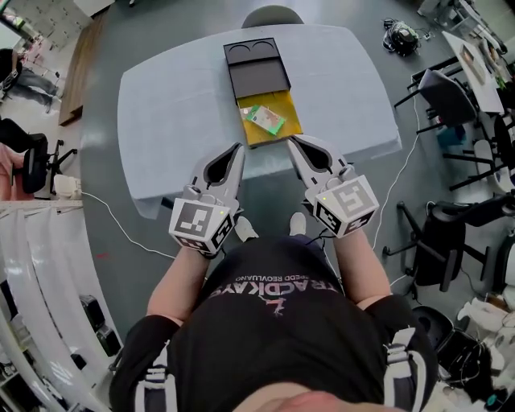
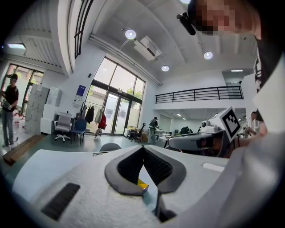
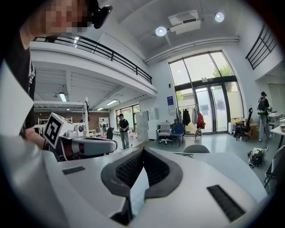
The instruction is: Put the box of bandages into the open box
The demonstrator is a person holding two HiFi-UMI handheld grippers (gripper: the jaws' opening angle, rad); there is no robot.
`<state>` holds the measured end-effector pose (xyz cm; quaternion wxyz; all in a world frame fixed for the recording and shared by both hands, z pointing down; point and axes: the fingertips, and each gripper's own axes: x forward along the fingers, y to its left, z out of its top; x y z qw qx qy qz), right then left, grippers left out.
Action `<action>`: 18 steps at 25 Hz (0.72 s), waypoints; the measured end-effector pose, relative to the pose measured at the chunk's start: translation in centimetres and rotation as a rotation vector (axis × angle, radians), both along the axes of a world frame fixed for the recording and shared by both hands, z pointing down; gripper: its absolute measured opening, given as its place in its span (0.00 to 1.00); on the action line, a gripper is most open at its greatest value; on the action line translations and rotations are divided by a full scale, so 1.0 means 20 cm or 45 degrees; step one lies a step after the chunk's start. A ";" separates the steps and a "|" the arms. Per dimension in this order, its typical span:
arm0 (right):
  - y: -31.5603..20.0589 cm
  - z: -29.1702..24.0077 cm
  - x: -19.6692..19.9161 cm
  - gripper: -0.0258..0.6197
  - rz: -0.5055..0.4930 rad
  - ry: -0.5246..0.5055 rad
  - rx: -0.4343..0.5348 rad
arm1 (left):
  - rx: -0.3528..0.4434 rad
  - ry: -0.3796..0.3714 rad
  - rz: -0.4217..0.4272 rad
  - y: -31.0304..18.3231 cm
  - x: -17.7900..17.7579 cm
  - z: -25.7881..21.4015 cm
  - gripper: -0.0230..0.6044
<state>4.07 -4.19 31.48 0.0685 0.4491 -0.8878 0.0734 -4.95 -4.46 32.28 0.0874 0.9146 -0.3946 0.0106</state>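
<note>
Bandage box [image 1: 265, 119], green and white, lies tilted inside yellow open box [image 1: 256, 137].

- Big open work hall, like an office or a lab.
- Very high ceiling with round lights [image 2: 130, 34] and an air box [image 2: 147, 46] up top.
- Tall glass doors [image 2: 111, 109], plus an upstairs walkway with a black rail [image 2: 200, 94].
- Rolling desk chairs [image 2: 63, 126] and a coat rack [image 2: 91, 114] by the doors.
- Grey floor [image 1: 354, 12] with loose wires [image 1: 121, 228], and a plain pale table [image 1: 177, 96].
</note>
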 end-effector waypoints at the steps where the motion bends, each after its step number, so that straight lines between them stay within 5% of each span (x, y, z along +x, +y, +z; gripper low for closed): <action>1: 0.00 0.00 0.02 0.06 -0.014 0.000 -0.001 | -0.004 0.002 -0.011 0.01 0.02 0.00 0.06; 18: 0.01 0.04 0.20 0.06 -0.212 -0.037 -0.022 | -0.026 -0.036 -0.162 0.11 0.27 0.03 0.06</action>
